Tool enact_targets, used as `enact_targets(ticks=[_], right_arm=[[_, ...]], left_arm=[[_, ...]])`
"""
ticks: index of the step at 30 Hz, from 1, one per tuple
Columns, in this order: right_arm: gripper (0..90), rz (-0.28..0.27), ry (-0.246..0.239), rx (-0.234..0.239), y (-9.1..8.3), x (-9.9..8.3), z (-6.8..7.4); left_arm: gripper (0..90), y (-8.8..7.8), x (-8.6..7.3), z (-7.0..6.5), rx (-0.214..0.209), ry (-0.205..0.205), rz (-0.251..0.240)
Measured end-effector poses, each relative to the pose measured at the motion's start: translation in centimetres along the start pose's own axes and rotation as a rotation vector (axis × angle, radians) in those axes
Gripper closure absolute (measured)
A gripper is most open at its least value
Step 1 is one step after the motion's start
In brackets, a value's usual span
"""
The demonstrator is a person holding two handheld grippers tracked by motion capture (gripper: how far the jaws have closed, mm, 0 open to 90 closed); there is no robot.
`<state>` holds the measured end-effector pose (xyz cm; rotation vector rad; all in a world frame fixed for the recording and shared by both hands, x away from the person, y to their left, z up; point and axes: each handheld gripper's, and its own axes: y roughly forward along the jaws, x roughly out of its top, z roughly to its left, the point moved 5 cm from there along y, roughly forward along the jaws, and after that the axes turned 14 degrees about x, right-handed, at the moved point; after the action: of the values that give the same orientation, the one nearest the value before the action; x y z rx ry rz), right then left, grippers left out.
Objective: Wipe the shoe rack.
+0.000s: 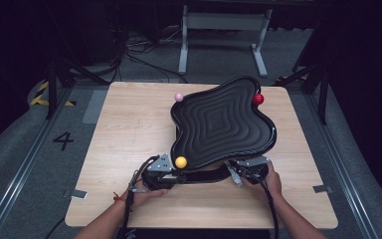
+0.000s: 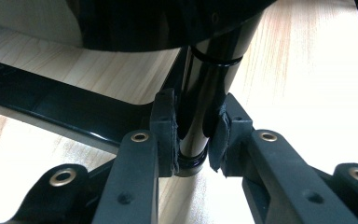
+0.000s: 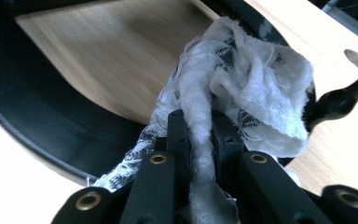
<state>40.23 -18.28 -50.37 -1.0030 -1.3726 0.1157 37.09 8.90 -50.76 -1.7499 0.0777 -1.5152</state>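
A: What does the left gripper (image 2: 193, 140) hold?

B: Its jaws are clenched on a shiny black post (image 2: 204, 93) that stands under the black wavy tray (image 1: 222, 123). In the left gripper view the pads (image 2: 164, 135) press on the post from both sides, low on it, near its foot. A flat black base bar (image 2: 60, 109) runs off to the left across the wooden table (image 1: 129, 129).

A: And the right gripper (image 3: 199, 135)?

B: It is grasping a white frayed cloth (image 3: 247, 88). The cloth is pinched between the jaws and bunches up above them, close to the black rim of the base (image 3: 37, 126).

A: Where is the tray?

B: It stands on the right half of the table, raised on its stand and tilted. In the high view the left gripper (image 1: 161, 169) sits at its near left corner and the right gripper (image 1: 248, 167) at its near right corner.

A: I see balls.

B: Yes, three. A yellow ball (image 1: 180, 162) is at the near left edge of the tray, just beside the left gripper. A pink ball (image 1: 179, 97) is at the far left edge, and a red ball (image 1: 258, 99) at the far right edge. Whether they are fixed to the tray I cannot tell.
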Motion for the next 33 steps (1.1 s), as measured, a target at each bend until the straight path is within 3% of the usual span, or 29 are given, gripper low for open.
enact_targets(ticks=[6, 11, 12, 13, 15, 16, 17, 19, 20, 22, 28, 33], right_arm=[[80.7, 0.008, 0.048, -0.018, 0.3, 0.0, -1.0], [80.7, 0.004, 0.047, -0.037, 0.5, 0.1, -2.0], [80.7, 0.014, 0.059, -0.073, 0.3, 0.0, -2.3], [80.7, 0.021, 0.081, -0.06, 0.2, -0.1, -2.2], [80.7, 0.05, 0.183, -0.022, -0.1, -0.3, -1.6], [80.7, -0.004, 0.022, -0.051, 0.1, 0.0, -3.3], [80.7, -0.005, 0.018, -0.066, -0.1, -0.2, -3.8], [80.7, -0.032, 0.053, -0.089, -0.2, -0.4, -4.5], [80.7, -0.046, 0.076, -0.078, -0.3, -0.5, -4.8], [80.8, -0.038, 0.069, -0.078, -0.3, -0.5, -4.8], [80.9, -0.031, 0.07, -0.078, -0.4, -0.5, -4.4], [80.8, -0.033, 0.056, -0.038, -0.7, -0.5, -2.8]], left_arm=[[73.1, 0.0, 0.0, 0.0, -0.001, 0.003, 0.002], [73.1, 0.0, 0.0, 0.0, -0.002, 0.002, 0.005], [73.1, 0.0, 0.0, 0.0, -0.003, 0.006, 0.007], [73.1, 0.0, 0.0, 0.0, -0.003, 0.006, 0.007], [73.1, 0.0, 0.0, 0.0, -0.002, 0.006, 0.007], [73.1, 0.0, 0.0, 0.0, -0.002, 0.006, 0.008], [73.1, 0.0, 0.0, 0.0, -0.001, 0.006, 0.008], [73.1, 0.0, 0.0, 0.0, -0.003, 0.007, 0.007], [73.1, 0.0, 0.0, 0.0, -0.002, 0.006, 0.006], [73.1, 0.0, 0.0, 0.0, -0.002, 0.008, 0.007], [73.0, 0.0, 0.0, 0.0, 0.0, 0.004, 0.006], [73.0, 0.0, 0.0, 0.0, 0.005, 0.002, 0.006]])
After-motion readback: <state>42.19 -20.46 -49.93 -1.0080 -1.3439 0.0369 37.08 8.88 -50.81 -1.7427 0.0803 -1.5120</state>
